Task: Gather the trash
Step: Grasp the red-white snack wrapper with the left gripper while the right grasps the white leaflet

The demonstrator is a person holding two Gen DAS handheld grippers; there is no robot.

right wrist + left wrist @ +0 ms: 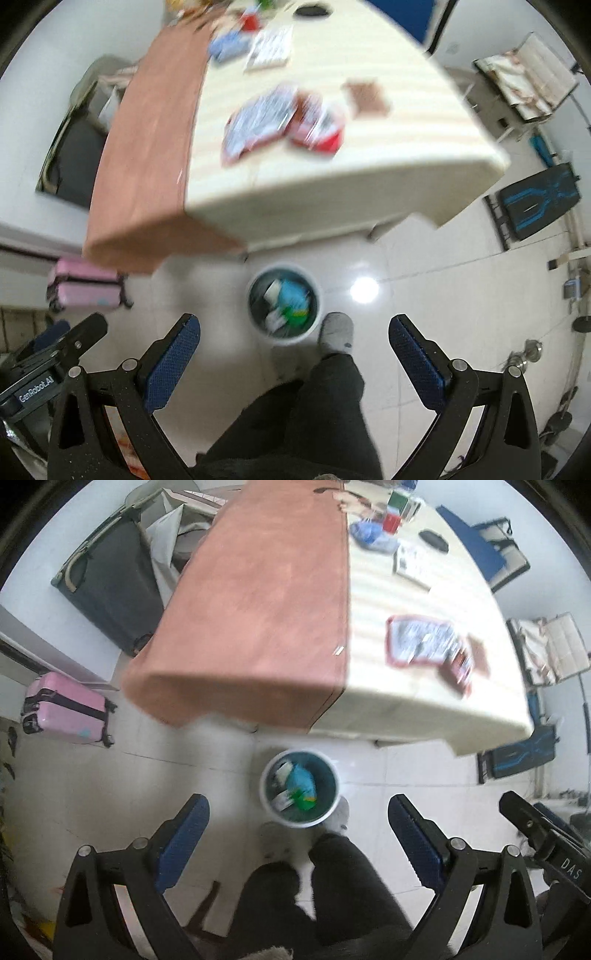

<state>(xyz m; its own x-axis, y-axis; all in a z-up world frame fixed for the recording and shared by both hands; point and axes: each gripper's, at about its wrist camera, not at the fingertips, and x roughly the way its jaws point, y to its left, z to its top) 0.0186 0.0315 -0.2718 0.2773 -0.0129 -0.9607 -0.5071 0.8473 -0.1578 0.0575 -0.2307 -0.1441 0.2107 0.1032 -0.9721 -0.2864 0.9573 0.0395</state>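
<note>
A round white bin (pixel 269 810) with a dark liner stands on the floor below the table edge; it holds a blue bag (pixel 301 781) and other wrappers. It also shows in the right wrist view (pixel 317 325). On the table lie a red-edged silver wrapper (pixel 419 640), a small red packet (pixel 460 668) and a brown card (pixel 478 650). In the right wrist view the wrapper (pixel 258 118), red packet (pixel 317 127) and brown card (pixel 367 98) are blurred. My left gripper (pixel 297 825) is open and empty above the bin. My right gripper (pixel 293 343) is open and empty beside it.
The table has an orange cloth (pixel 258 590) on its left half and cream cloth (pixel 388 686) on its right, with boxes and packets at the far end (pixel 376 528). A pink suitcase (pixel 66 709) and black suitcase (pixel 110 587) stand left. The person's legs (pixel 332 886) stand beside the bin.
</note>
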